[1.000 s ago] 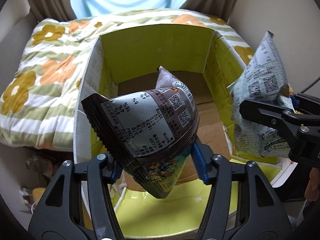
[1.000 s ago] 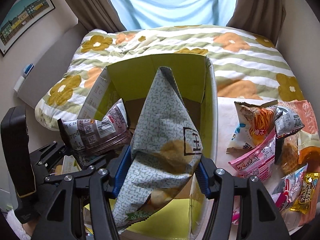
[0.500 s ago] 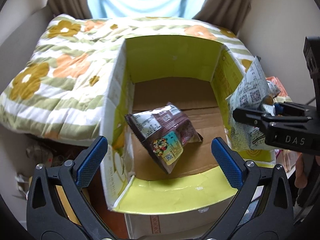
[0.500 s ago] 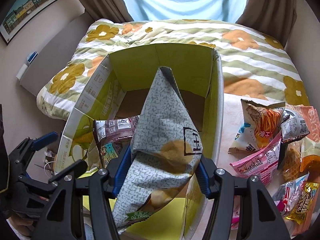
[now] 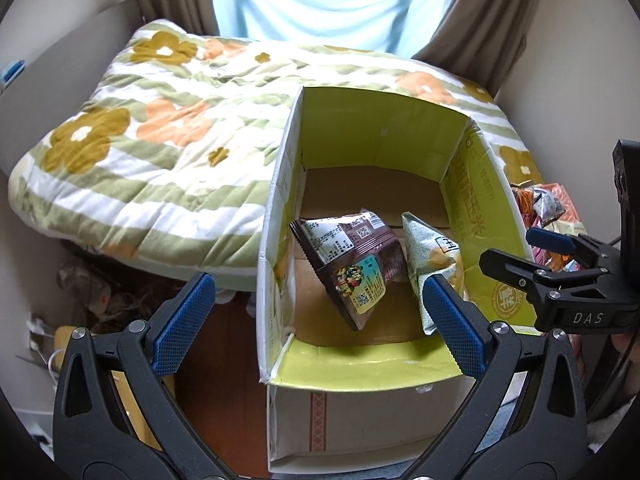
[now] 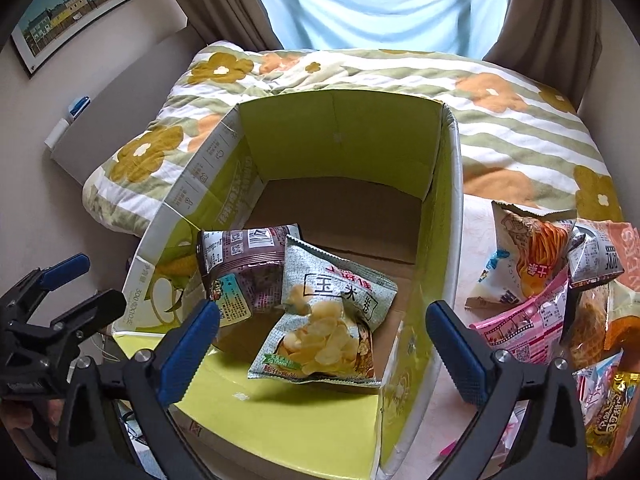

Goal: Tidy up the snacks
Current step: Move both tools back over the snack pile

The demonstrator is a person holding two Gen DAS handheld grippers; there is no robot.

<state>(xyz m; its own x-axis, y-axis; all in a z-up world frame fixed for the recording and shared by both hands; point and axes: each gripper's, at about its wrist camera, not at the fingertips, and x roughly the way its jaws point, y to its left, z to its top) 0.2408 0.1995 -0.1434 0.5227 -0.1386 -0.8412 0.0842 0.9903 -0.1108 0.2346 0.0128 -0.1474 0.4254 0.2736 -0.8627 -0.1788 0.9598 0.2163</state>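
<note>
Two bags in box (image 6: 451, 184): brown bag (image 6: 240, 264) and green bag (image 6: 328, 320), long axes toward far wall.

L gripper (image 5: 316, 328) stood wide open above the near edge of the cardboard box (image 5: 380, 132), nothing btwn its blue pads (image 5: 182, 322); jaws had just been opening; brown snack bag (image 5: 352, 264) lay tilted on the box floor, pale green chip bag (image 5: 430, 256) just beside it on the right, touching; R gripper (image 5: 532, 252) at right edge, over the box's right wall, jaws apart w/ nothing in them; floral quilt (image 5: 160, 148) behind and left of box; more snack packs (image 5: 548, 208) at far right.
</note>
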